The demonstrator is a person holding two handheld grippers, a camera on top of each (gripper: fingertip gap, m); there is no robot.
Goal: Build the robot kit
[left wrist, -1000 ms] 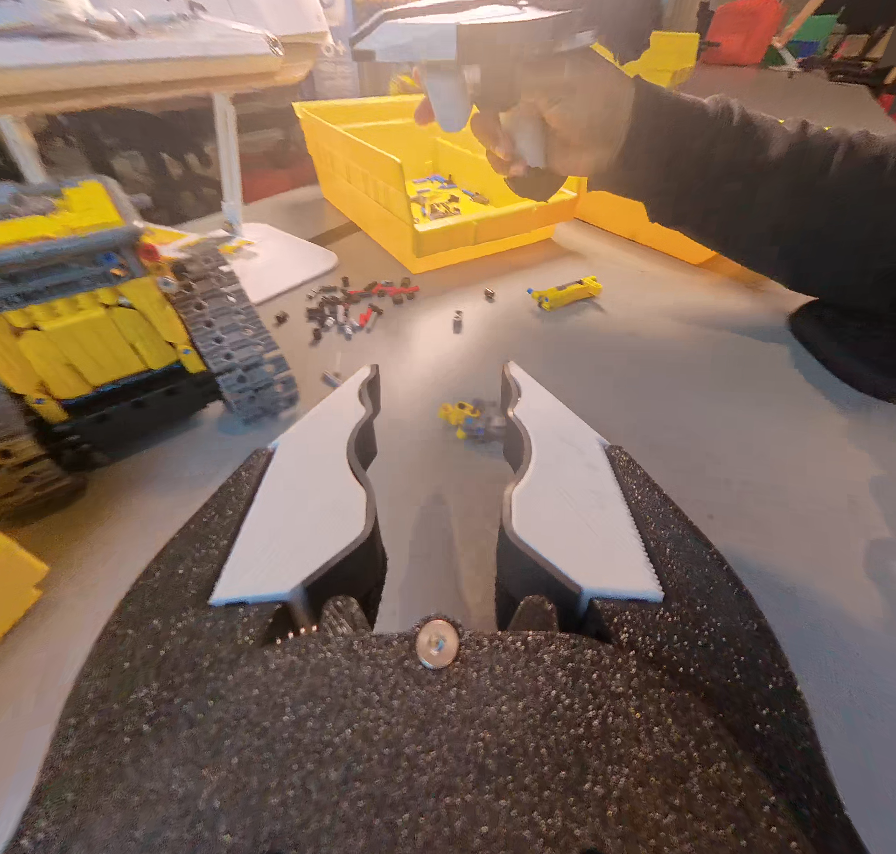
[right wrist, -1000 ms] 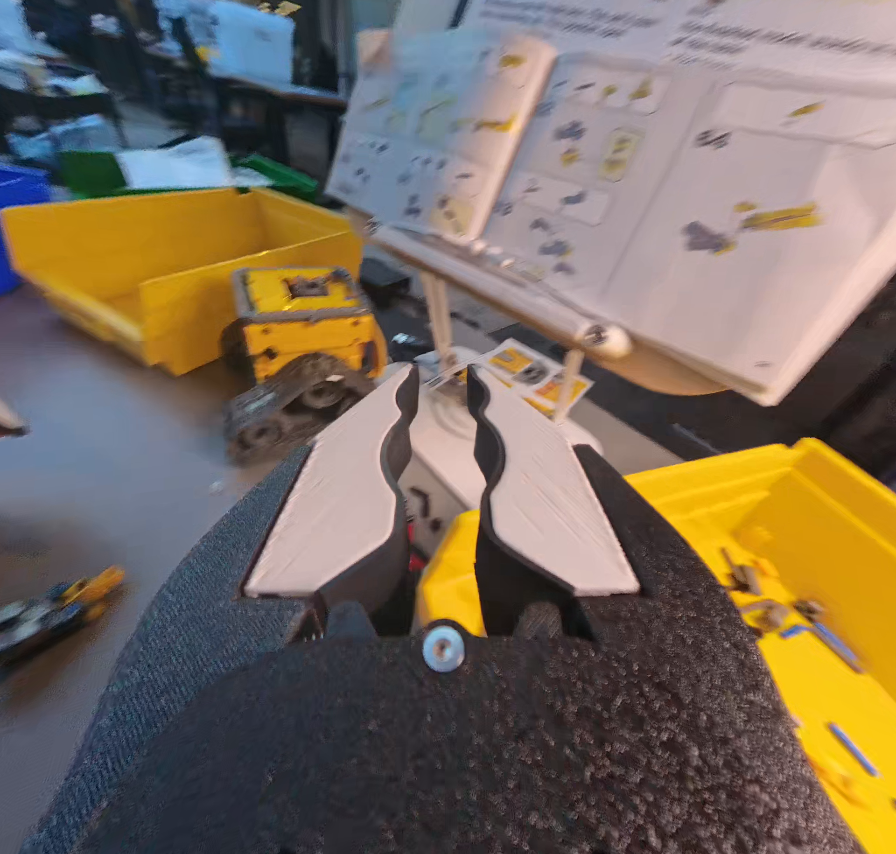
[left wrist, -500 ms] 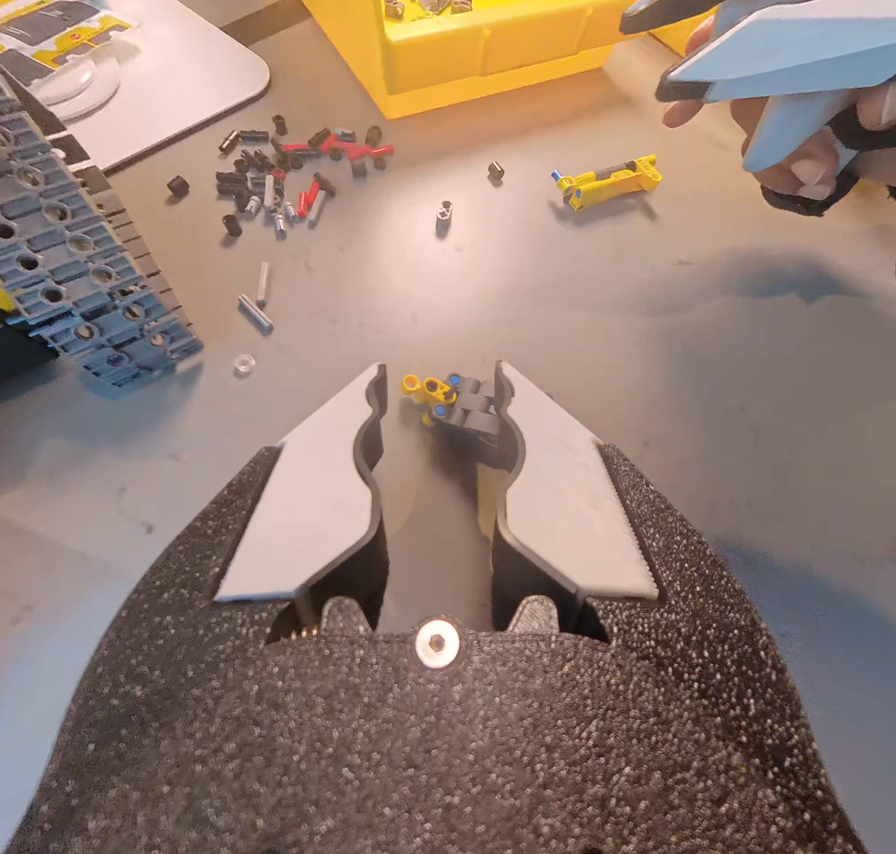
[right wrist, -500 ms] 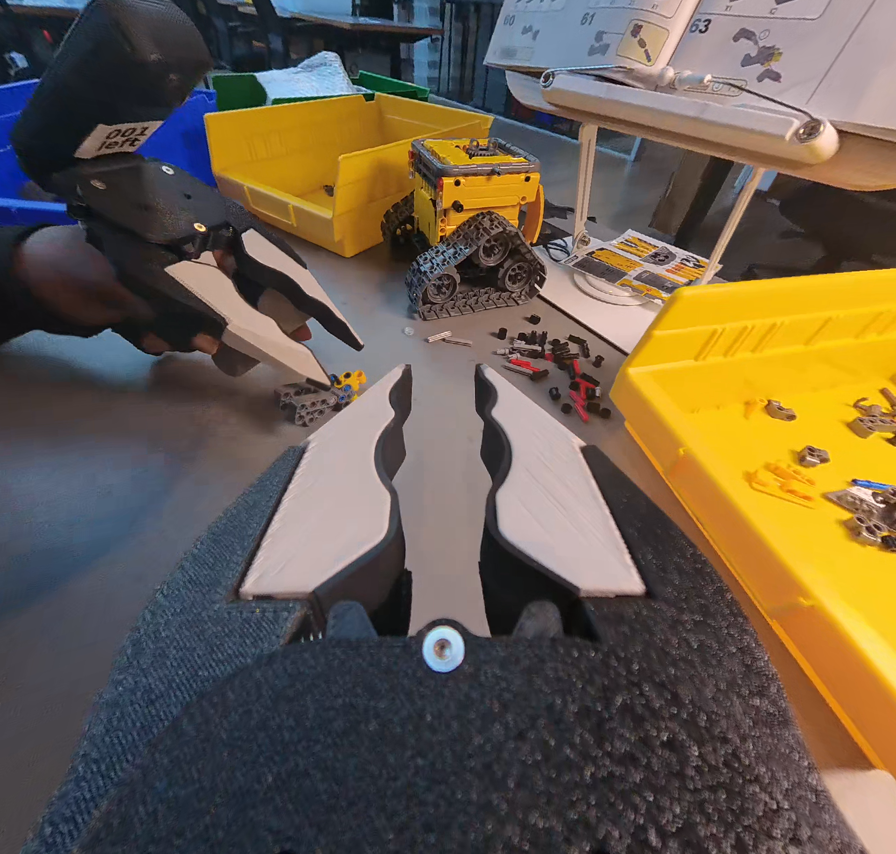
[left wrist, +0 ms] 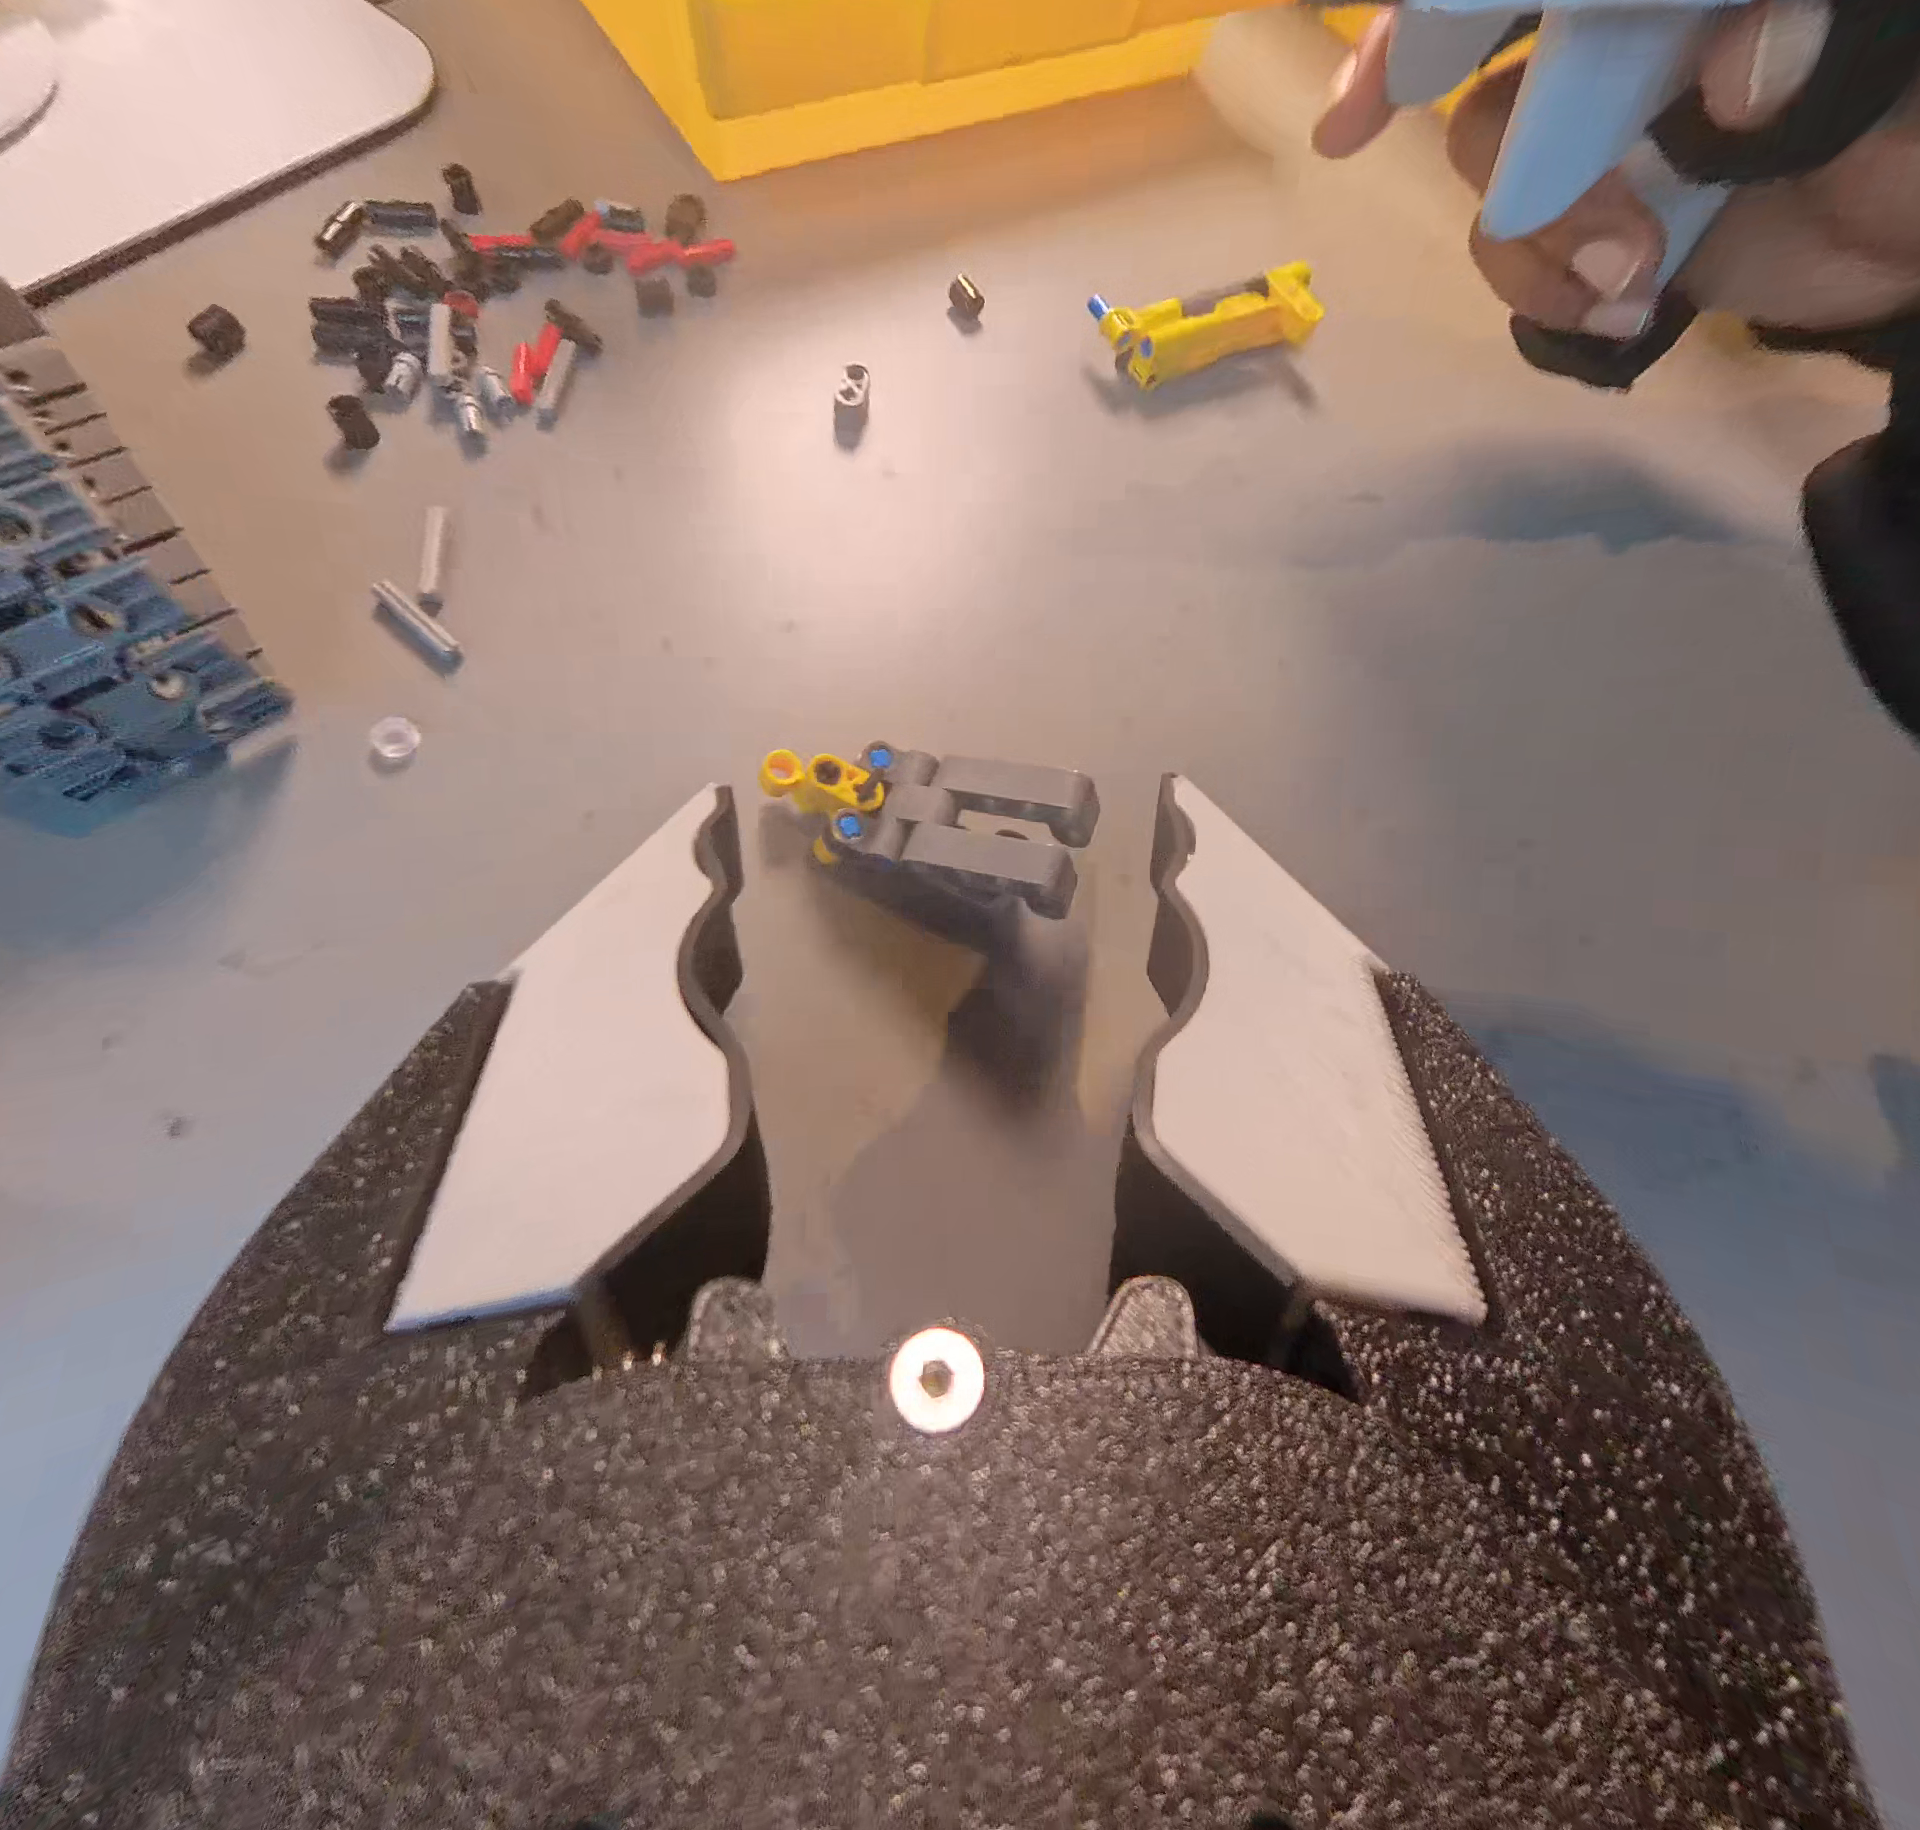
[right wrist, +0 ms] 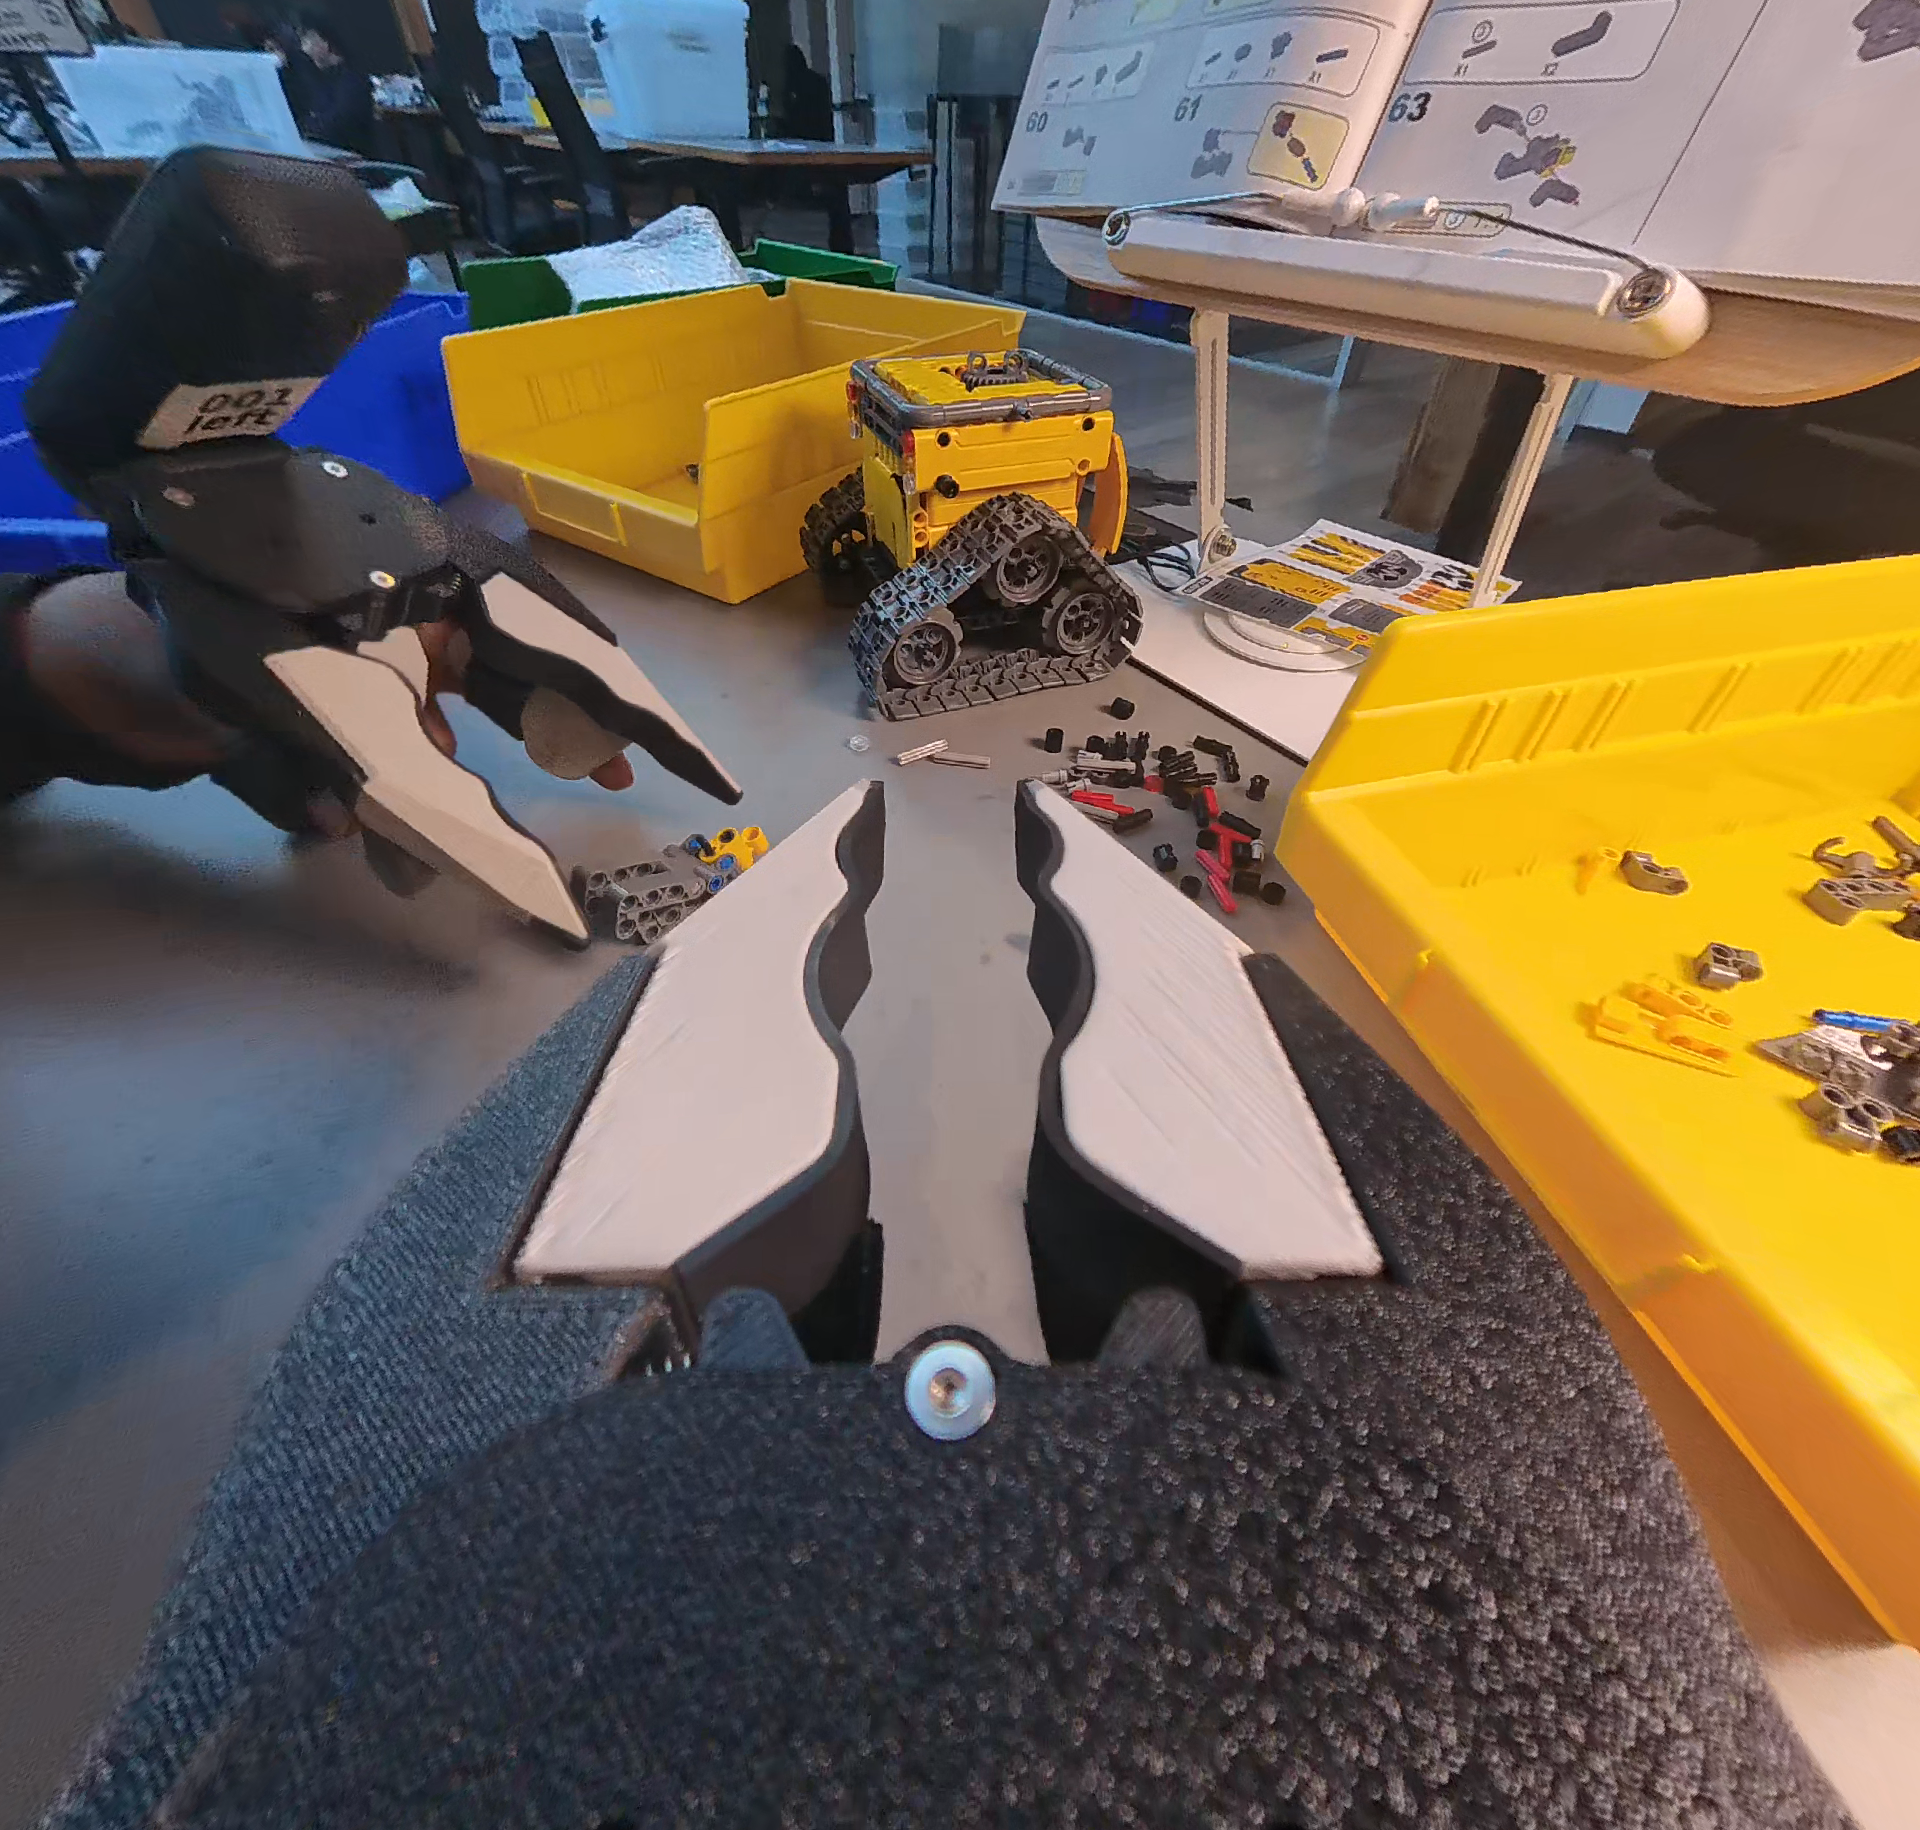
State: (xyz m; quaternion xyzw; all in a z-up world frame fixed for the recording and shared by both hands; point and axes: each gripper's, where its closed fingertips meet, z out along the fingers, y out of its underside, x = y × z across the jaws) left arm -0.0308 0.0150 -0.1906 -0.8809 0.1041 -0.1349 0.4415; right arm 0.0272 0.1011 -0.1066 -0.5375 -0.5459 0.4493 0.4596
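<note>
smooth grey table (left wrist: 1351, 741), workshop benches dim behind. at 9 o'clock in the left wrist view, ribbed grey tracks of a yellow tracked model (right wrist: 987, 533); at 11, scattered black and red pins (left wrist: 499, 305). left gripper (left wrist: 940, 814) down low, fingers spread wider than half a second ago, now bracketing, not touching, a small grey and yellow brick assembly (left wrist: 945, 835); long axis crosswise, yellow end toward 9. at 1, a yellow beam piece (left wrist: 1210, 320), long axis crosswise too. right gripper (right wrist: 951, 793) hovering above the table, narrow gap, nothing held, closer to the pins than before. glossy yellow bin (right wrist: 1558, 949) at 3.
</note>
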